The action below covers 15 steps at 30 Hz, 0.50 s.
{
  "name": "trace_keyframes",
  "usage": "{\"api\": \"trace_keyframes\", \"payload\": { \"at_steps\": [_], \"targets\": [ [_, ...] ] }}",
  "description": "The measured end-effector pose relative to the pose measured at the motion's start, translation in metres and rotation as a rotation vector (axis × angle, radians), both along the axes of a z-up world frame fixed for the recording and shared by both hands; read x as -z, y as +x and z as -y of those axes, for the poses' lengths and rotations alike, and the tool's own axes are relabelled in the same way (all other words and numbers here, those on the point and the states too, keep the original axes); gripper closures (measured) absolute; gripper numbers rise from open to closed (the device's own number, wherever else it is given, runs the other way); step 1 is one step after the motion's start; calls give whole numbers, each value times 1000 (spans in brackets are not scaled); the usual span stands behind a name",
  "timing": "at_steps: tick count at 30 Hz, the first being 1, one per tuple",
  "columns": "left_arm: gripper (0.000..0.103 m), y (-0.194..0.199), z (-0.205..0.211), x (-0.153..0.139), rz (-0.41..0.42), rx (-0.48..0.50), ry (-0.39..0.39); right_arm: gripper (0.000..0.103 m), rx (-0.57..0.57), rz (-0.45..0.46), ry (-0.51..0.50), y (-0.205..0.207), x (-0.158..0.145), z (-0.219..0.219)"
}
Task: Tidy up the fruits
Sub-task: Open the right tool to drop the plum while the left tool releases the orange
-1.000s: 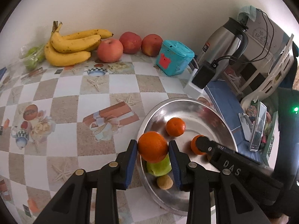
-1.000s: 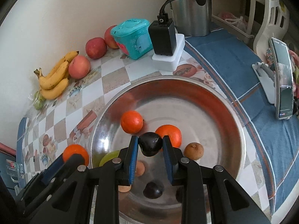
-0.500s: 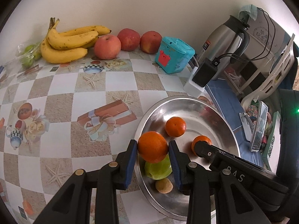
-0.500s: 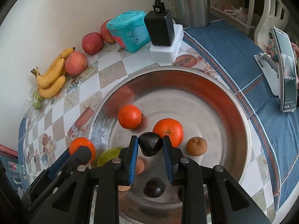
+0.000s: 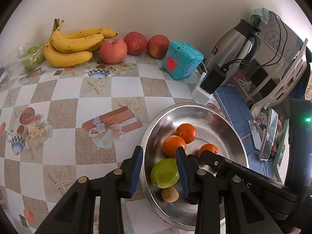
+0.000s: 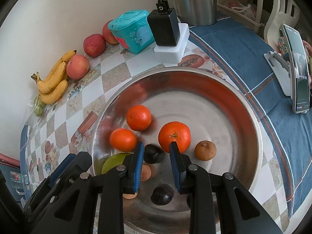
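Far left by the wall, the bananas [image 5: 72, 46] and 3 apples [image 5: 113, 50] are not in the bowl [image 5: 145, 136] yet. The left gripper [image 5: 158, 149] has its jaws apart with nothing in them; its orange [image 5: 174, 145] lies in the bowl just past the tips. The right gripper [image 6: 156, 144] sits around a dark plum [image 6: 153, 153], but a gap shows on 1 side, so the plum looks let go. I think this drop-off step is done. Next, lift both grippers out and go get an apple.
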<state>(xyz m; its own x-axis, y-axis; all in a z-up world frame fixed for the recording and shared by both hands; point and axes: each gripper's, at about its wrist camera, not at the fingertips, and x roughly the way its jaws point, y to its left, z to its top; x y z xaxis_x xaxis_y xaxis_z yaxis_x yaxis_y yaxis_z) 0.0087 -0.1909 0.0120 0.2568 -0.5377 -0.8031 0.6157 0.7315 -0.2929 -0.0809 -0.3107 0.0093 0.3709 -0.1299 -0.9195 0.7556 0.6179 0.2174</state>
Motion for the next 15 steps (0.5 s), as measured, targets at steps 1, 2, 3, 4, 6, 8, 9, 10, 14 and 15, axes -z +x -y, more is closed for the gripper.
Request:
{"api": "trace_keyframes", "payload": {
  "at_steps": [1, 2, 3, 4, 6, 8, 9, 10, 14, 15],
  "targets": [
    [65, 0, 0, 0, 1, -3, 5, 75, -3, 2, -1, 0, 0, 0],
    [65, 1, 0, 0, 1, -6, 8, 75, -4, 2, -1, 1, -1, -1],
    [65, 2, -1, 0, -2, -11, 10, 75, -6, 3, -3, 1, -1, -1],
    [65, 3, -2, 0, -5, -18, 12, 75, -7, 3, -4, 1, -2, -1],
    [65, 5, -5, 0, -8, -34, 20, 75, -12, 4, -6, 1, -3, -2],
    [65, 8, -8, 1, -10, -54, 39, 75, -13, 3, -10, 1, -4, -2],
    [65, 10, -10, 2, -9, -68, 55, 75, -14, 0, -12, 2, -5, -2],
    [65, 12, -11, 3, -9, -82, 70, 74, -15, -3, -15, 2, -5, -3],
    [55, 19, -18, 8, -1, -130, 141, 63, -27, -22, -26, 4, -6, -4],
    [48, 20, -20, 9, -5, -140, 151, 63, -31, -27, -29, 4, -6, -5]
  ]
}}
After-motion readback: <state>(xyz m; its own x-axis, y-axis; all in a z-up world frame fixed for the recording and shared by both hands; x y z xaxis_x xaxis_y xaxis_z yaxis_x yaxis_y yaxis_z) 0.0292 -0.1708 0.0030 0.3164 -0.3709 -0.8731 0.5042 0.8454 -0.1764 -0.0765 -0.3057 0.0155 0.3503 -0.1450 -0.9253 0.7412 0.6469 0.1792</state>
